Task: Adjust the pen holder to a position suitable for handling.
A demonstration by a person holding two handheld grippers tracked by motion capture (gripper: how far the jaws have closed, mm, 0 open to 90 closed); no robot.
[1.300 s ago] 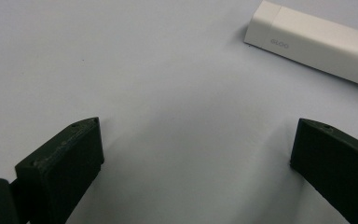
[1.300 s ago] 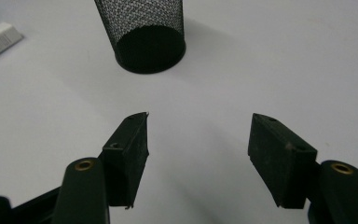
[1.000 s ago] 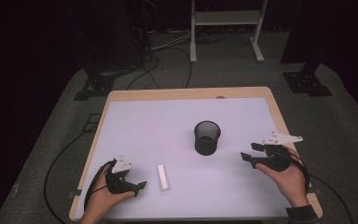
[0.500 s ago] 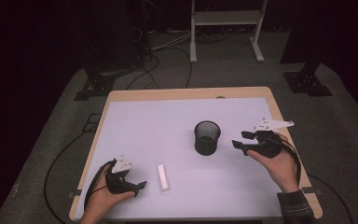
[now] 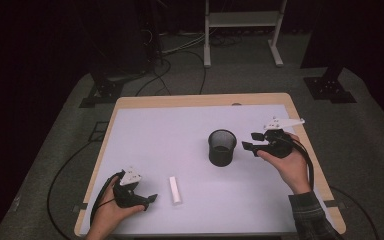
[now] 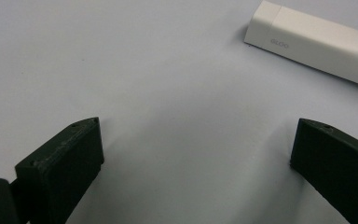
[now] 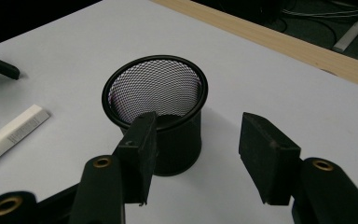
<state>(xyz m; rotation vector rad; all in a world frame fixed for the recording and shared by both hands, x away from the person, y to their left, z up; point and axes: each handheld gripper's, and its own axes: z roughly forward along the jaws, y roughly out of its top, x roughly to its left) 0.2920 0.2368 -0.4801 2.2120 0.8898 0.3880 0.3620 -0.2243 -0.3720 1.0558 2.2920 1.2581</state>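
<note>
A black mesh cup point(image 5: 222, 147) stands upright right of the middle of the pale mat point(image 5: 165, 135). My right gripper point(image 5: 248, 142) hovers just right of it, pointing at the cup point(image 7: 156, 112). Its jaws point(image 7: 198, 140) are open and have just been closing, with nothing between them. A small white oblong box point(image 5: 175, 189) lies flat near the front edge. My left gripper point(image 5: 147, 199) rests on the mat just left of that box, open, the box point(image 6: 317, 42) lying beyond its right jaw. Nothing sits between the left gripper's jaws point(image 6: 196, 154).
The mat covers a wooden table whose rim point(image 5: 200, 100) shows at the far side. On the floor behind are cables point(image 5: 180, 55), a white stand point(image 5: 240, 30) and black stand bases point(image 5: 330, 87). The left gripper's jaw tip point(image 7: 0, 67) appears beyond the box point(image 7: 11, 135).
My right gripper has moved left and up towards the mesh cup, and its jaws have narrowed a little. The left gripper, the cup and the white box have stayed put.
</note>
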